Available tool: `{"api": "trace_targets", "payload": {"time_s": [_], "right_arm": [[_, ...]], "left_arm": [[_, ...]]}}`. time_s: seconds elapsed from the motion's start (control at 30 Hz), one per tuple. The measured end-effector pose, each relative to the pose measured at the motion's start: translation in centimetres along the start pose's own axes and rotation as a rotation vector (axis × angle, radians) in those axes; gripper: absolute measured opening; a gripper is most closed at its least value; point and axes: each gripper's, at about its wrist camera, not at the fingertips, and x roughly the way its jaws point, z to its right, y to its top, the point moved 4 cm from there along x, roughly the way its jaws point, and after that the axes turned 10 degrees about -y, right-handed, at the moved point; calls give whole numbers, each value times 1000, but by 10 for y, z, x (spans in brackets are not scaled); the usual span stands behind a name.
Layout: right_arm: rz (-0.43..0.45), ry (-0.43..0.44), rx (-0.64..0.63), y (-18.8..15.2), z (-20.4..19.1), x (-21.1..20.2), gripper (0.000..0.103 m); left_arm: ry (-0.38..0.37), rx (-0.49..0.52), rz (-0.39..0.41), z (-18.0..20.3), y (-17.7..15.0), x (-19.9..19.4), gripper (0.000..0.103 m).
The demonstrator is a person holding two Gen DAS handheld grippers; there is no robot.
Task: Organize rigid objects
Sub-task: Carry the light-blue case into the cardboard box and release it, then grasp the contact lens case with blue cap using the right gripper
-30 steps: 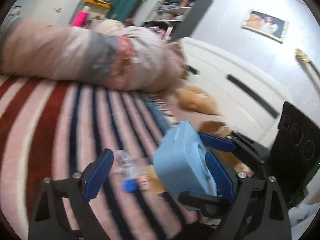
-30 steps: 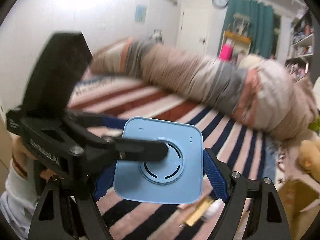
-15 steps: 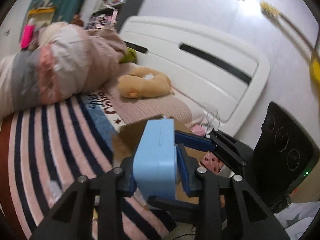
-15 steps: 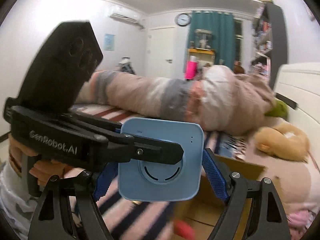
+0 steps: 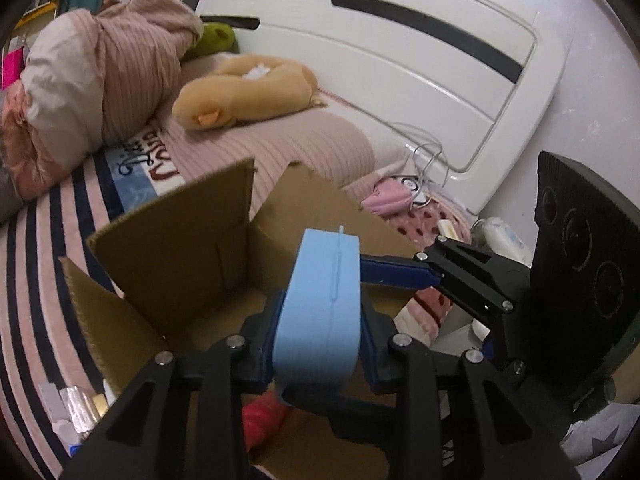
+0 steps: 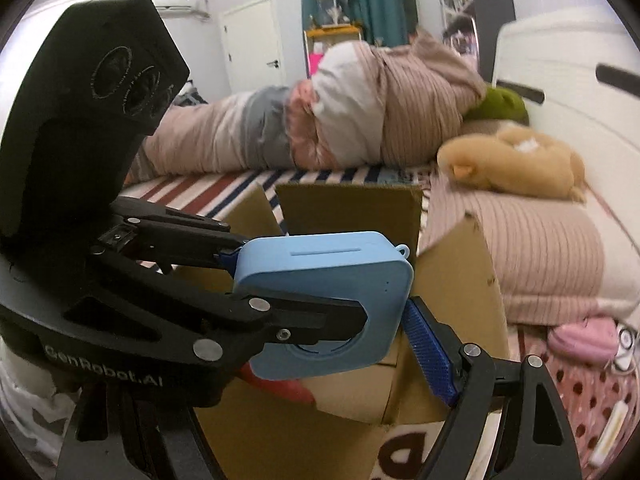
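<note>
I have the left gripper [image 5: 320, 336] with its jaws pinching the light-blue square device [image 5: 320, 304], held edge-up above the open cardboard box [image 5: 176, 256] on the bed. My right gripper [image 6: 336, 344] flanks the device, jaws spread wide.

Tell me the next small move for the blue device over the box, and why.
Probably lower the left tool a little into the box. It is shut on the blue device, which hangs above the open flaps. The right tool looks open, with a gap at its blue pad, so it no longer seems to carry the load. A red item lies inside; aim beside it.
</note>
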Motion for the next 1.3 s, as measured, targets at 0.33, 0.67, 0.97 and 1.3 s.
{"api": "trace_targets", "payload": {"time_s": [0.33,0.67,0.97,1.3], "right_arm": [[-27,-44,9,-3,-3,1,88],[80,-11,-70,31,-62,-20,95],[50,93,-236,47,-185,14,101],[-227,179,-307,-4,-249,121,95]], "left_arm": [[38,-13,60,-7,-4,-27,64],[244,-98,290,-49,-37,-158,82],[453,-239,392,-130,-122,-238,87],[450,-408,393,-218,-199,-214,88]]}}
